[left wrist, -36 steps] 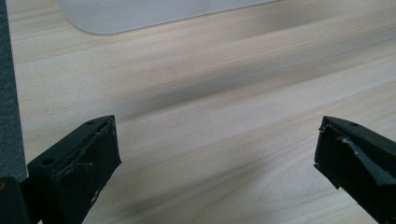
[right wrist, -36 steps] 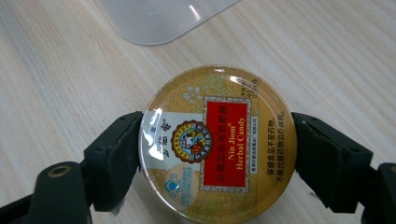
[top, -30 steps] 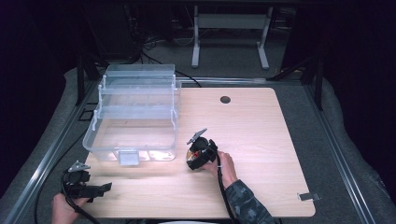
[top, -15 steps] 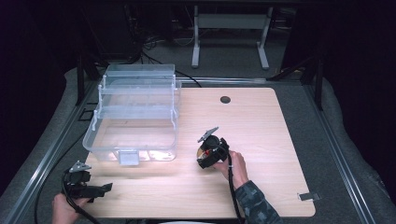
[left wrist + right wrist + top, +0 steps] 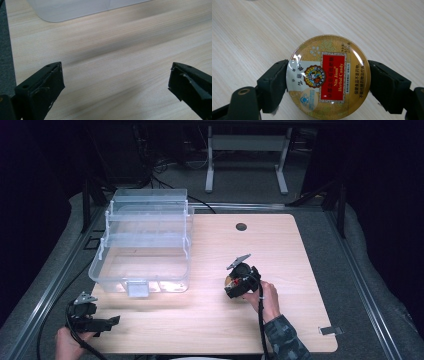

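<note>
A round gold candy tin (image 5: 328, 76) with a red label sits between the jaws of my right gripper (image 5: 328, 82), which press on its rim from both sides. In the high view the right gripper (image 5: 235, 282) hovers over the middle of the wooden table (image 5: 300, 270), with the tin (image 5: 231, 281) as a small gold spot at its tip. My left gripper (image 5: 107, 322) rests near the table's front left corner. Its jaws stand wide apart in the left gripper view (image 5: 115, 82), with bare wood between them.
A clear plastic storage box (image 5: 145, 242) with tiered trays stands at the back left; its front corner (image 5: 75, 10) lies ahead of the left gripper. A round cable hole (image 5: 241, 226) sits near the far edge. A small metal clip (image 5: 330, 330) lies at the front right.
My right gripper, with the tin in it, has moved right and away from the storage box, rising slightly. The left gripper has stayed where it was.
</note>
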The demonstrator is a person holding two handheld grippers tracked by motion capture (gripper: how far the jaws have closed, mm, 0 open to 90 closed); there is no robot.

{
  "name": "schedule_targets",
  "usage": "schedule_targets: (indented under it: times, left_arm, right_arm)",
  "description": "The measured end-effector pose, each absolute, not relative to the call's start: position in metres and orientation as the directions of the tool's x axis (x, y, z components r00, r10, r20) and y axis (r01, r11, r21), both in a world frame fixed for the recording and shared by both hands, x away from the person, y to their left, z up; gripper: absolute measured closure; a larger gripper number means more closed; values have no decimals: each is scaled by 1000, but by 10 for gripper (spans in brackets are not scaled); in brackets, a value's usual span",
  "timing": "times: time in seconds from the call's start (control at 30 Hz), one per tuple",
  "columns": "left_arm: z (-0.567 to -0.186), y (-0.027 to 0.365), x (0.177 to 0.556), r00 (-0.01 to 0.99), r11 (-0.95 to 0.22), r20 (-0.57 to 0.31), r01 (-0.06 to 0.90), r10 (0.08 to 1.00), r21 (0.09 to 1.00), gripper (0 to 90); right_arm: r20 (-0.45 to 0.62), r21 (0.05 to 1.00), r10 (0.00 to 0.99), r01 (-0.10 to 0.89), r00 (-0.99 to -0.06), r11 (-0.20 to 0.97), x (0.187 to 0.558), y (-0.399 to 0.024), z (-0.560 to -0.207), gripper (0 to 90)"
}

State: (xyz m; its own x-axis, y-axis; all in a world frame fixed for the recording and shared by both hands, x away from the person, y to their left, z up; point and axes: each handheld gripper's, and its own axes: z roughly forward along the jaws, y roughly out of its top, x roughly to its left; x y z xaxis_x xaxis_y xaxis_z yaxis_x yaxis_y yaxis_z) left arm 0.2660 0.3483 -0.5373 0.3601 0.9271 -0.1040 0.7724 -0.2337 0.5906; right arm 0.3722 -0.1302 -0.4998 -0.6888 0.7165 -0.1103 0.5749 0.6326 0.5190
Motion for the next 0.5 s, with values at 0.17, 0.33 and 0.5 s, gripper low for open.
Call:
schedule_targets:
  times: [0.17,0.33,0.5]
  left_arm:
    - [-537,348,266,359,-234,-101,771,928,593,1]
    - [-536,348,266,361,-235,-101,770,927,593,1]
    - [-535,348,266,361,-236,-101,771,927,592,1]
  right_arm:
    - [-111,525,733,586,-672,617,370,-146,-496,200]
    - [-122,524,755,604,-645,601,367,-165,-492,200]
    - [-125,517,780,631,-613,578,365,-183,-489,200]
